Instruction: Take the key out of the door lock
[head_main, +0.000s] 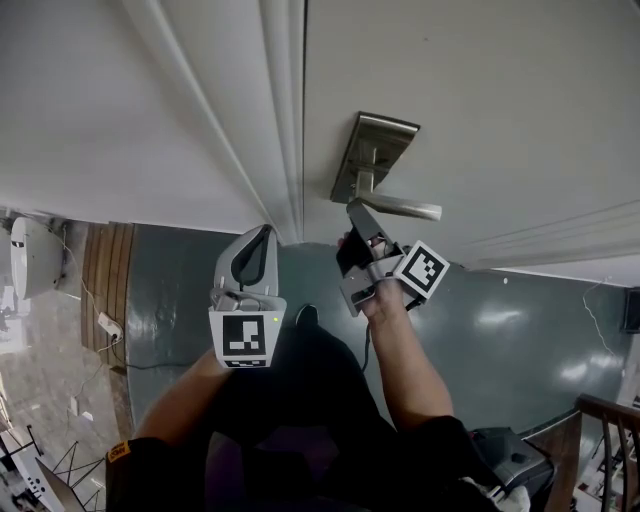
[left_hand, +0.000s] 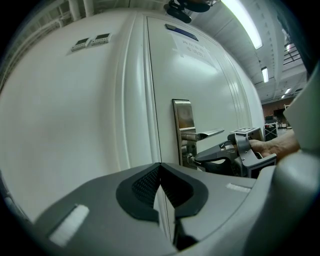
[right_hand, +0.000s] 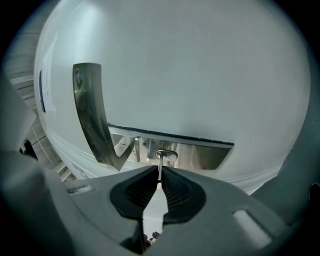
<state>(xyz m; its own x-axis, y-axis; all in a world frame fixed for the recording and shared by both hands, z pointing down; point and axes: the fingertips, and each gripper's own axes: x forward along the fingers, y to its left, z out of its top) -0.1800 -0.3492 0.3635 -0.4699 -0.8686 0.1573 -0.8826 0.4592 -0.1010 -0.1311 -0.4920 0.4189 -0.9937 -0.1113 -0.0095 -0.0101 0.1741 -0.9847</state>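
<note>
Slim silver metal key (right_hand: 159, 162): in brushed-steel lock plate (right_hand: 210, 155) of white door (right_hand: 200, 75), apparently fully seated; clamped by right hand-held gripper (right_hand: 160, 175). Left hand-held gripper (left_hand: 160, 169): closed, empty, left of plate.

key (right_hand: 159, 165) in lock (right_hand: 168, 154) under handle (left_hand: 206, 134), right claw (head_main: 353, 207) on it

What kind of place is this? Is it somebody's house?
Probably not a house; it looks more like a big hall or workplace. There's a plain white door with a metal handle, long strip lights high overhead, and a shiny grey floor.
</note>
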